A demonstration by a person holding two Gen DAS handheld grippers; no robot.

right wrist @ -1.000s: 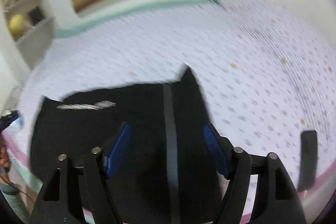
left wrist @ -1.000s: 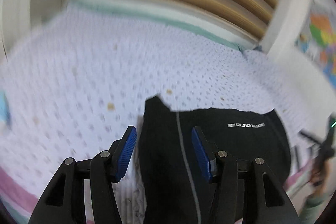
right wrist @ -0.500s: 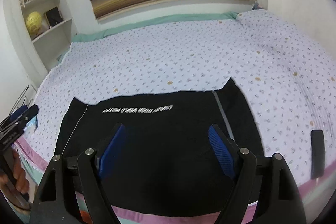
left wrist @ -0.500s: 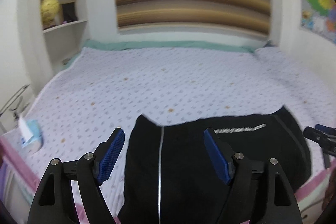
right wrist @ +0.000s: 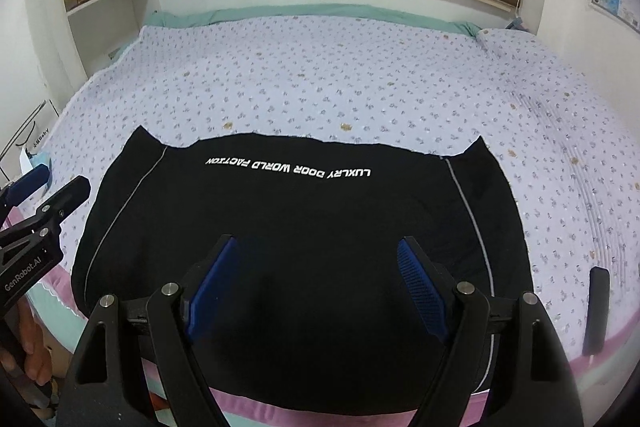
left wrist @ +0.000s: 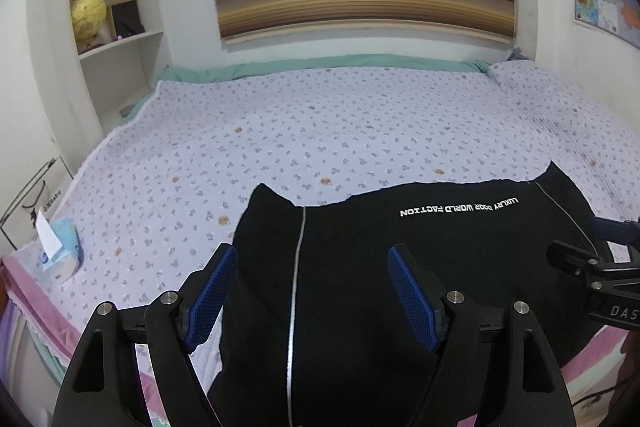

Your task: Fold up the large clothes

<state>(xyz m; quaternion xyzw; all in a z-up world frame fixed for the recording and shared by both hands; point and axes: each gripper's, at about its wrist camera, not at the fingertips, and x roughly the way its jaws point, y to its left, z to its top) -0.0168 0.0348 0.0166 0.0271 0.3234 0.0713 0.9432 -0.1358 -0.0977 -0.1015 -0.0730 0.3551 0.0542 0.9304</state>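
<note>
My left tool (left wrist: 312, 291) hangs wide with nothing gripped, its jaws having just opened, above the garment's (right wrist: 280, 227) left side. My right tool (right wrist: 316, 283) gapes wide too, empty, over its middle. The black garment lies flat at the bed's (right wrist: 320, 75) near edge, lettering facing away.
</note>
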